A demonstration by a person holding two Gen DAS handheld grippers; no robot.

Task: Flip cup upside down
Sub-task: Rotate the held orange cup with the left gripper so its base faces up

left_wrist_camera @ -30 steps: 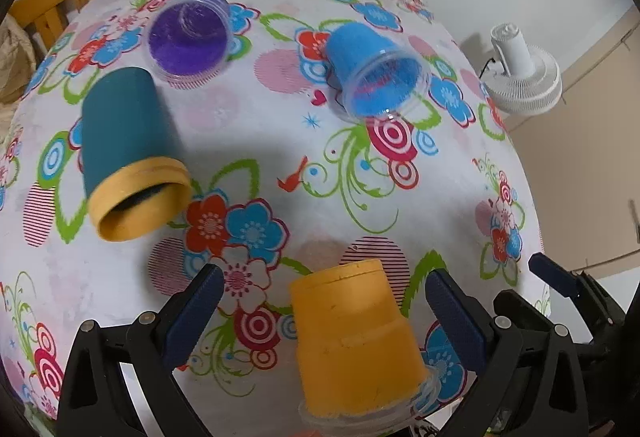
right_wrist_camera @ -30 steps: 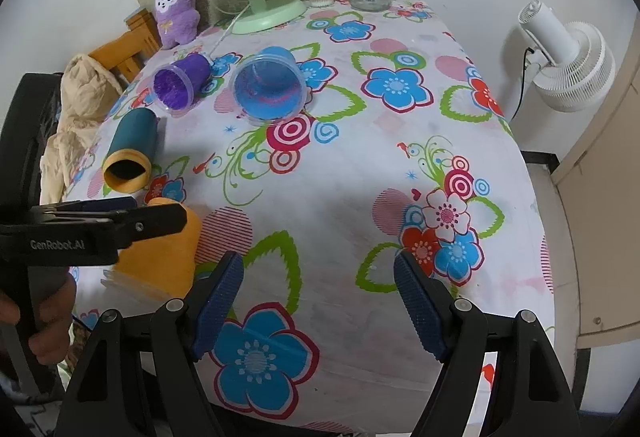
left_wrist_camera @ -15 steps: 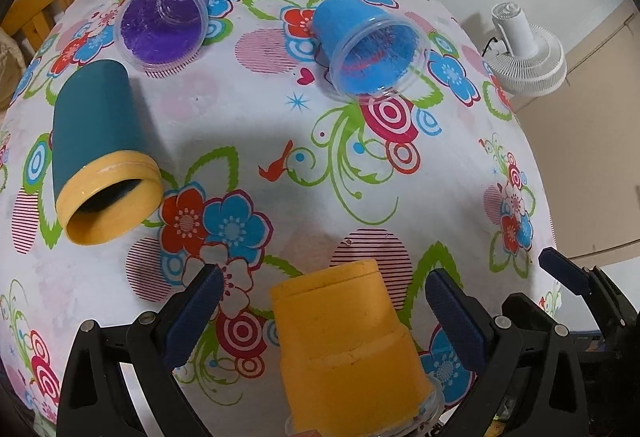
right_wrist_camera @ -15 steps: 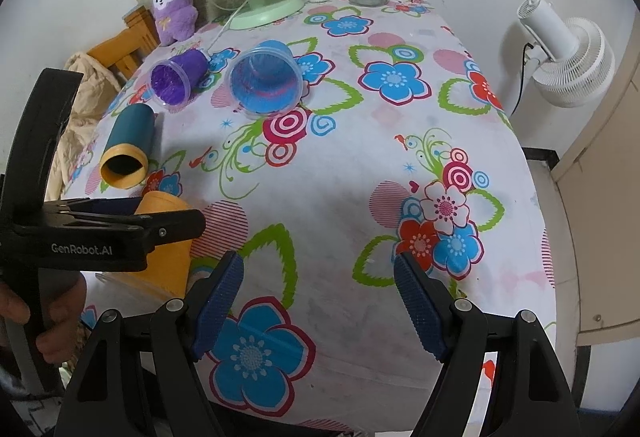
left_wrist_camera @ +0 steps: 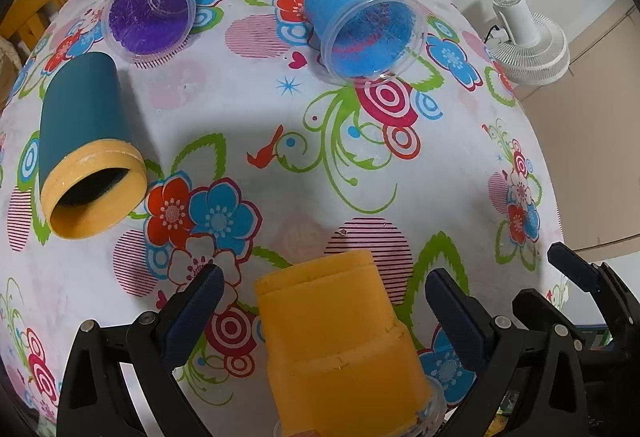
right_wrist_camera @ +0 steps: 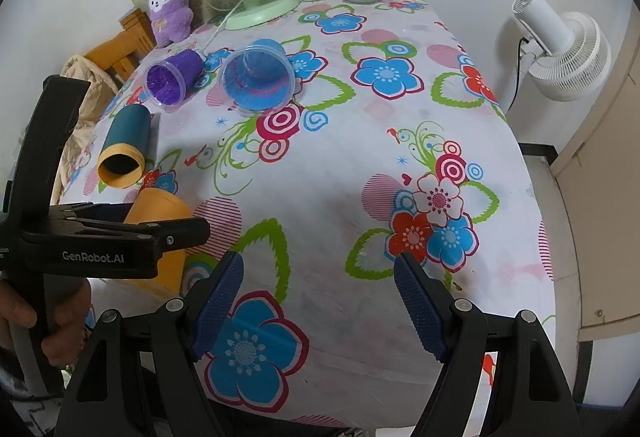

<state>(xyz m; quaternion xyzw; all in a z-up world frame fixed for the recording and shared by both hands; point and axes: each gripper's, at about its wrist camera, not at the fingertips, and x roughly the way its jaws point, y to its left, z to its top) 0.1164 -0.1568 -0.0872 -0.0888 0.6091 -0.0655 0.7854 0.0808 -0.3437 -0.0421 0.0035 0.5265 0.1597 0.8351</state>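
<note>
The left tool (left_wrist_camera: pixel 320 301) is spread wide around an orange cup (left_wrist_camera: pixel 336 341) standing mouth-down on the flowered surface (left_wrist_camera: pixel 248 109), touching neither finger. Beyond lie a teal cup (left_wrist_camera: pixel 86 141), a purple cup (left_wrist_camera: pixel 154 15) and a blue cup (left_wrist_camera: pixel 360 29) (all on their sides).

Both tools (left_wrist_camera: pixel 320 297) (right_wrist_camera: pixel 318 301) wide open

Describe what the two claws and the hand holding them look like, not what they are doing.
Both are black plastic clamp-style frames with silver rivets and dark blue textured pads. The left claw carries white "GenRobot.AI" lettering on its side in the right wrist view. The right claw shows diamond-knurled pads. A bare hand grips the left handle; no sleeve shows.
</note>
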